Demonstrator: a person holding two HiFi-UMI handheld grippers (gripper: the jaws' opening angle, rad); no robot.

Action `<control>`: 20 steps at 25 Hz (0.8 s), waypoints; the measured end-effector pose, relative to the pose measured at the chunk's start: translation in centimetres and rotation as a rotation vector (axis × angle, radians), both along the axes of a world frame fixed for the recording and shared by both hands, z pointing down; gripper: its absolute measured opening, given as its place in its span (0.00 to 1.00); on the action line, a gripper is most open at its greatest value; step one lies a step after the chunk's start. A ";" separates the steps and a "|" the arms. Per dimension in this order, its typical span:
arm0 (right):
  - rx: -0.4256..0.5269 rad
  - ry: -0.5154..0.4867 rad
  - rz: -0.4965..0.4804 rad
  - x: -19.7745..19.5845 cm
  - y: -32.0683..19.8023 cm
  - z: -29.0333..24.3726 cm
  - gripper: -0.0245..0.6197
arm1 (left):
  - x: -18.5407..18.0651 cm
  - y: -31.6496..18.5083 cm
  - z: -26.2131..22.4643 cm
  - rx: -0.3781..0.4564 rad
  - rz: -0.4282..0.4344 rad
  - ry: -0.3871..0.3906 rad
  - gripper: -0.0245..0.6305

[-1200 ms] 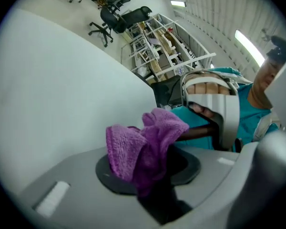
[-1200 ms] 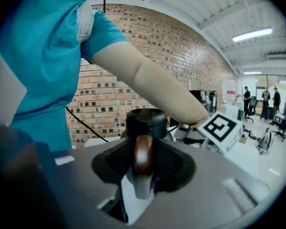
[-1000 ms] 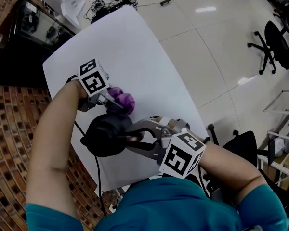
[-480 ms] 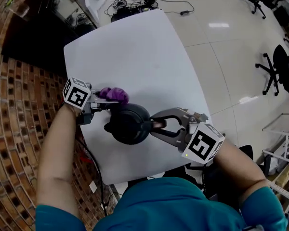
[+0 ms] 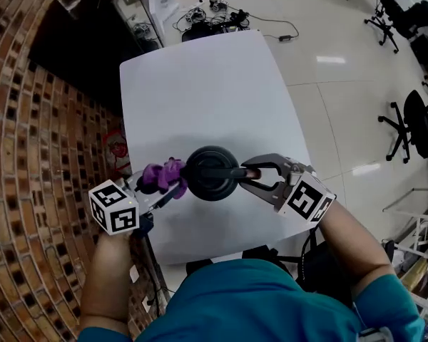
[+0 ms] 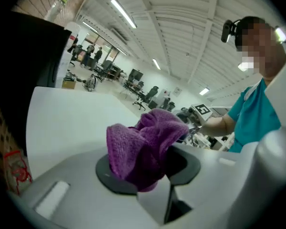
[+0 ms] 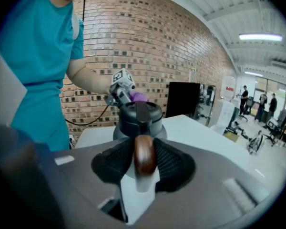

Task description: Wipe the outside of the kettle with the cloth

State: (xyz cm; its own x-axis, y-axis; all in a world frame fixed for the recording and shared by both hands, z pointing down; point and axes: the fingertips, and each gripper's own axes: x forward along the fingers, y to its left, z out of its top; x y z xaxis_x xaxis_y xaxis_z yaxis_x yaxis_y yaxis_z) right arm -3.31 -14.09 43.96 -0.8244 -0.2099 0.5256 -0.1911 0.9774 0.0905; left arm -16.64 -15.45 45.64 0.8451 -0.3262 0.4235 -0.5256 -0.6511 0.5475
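1. Table [image 5: 200,84]: a white top is seen from above. A brick wall [image 5: 50,155] runs along its left edge and a pale tiled floor [image 5: 342,84] lies to its right.
2. Kettle [image 5: 211,172]: the dark, round body is stood upright on the table near its front edge, between the two grippers.
3. Right gripper [image 5: 248,177]: it is brought in from the kettle's right side. Its jaws are closed narrowly on the kettle's handle, and the ribbed pads are pressed to both sides of it.
4. Left gripper [image 5: 159,187]: it is brought in from the kettle's left side, and its jaws are clamped on the cloth.
5. Cloth [image 5: 164,174]: the purple fabric is bunched into a wad that bulges out past the jaw tips. In the head view it is seen right against the kettle's left side; whether it is pressed on the wall cannot be told.
6. Handle [image 7: 144,157]: the brown, rounded grip is held upright between the right gripper's pads, at the side of the kettle away from the cloth.
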 end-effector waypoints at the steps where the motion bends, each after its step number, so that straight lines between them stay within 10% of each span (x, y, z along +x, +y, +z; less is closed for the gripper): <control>1: -0.002 -0.006 0.005 0.0 0.1 0.1 0.23 | 0.5 0.9 0.0 0.008 -0.038 -0.013 0.25; 9: 0.017 0.025 0.004 -0.1 0.1 0.4 0.23 | 3.3 4.4 -0.9 0.089 -0.035 -0.159 0.24; 20: 0.032 0.016 0.018 -0.5 0.0 0.5 0.23 | 12.2 7.8 -2.9 0.198 0.267 -0.230 0.24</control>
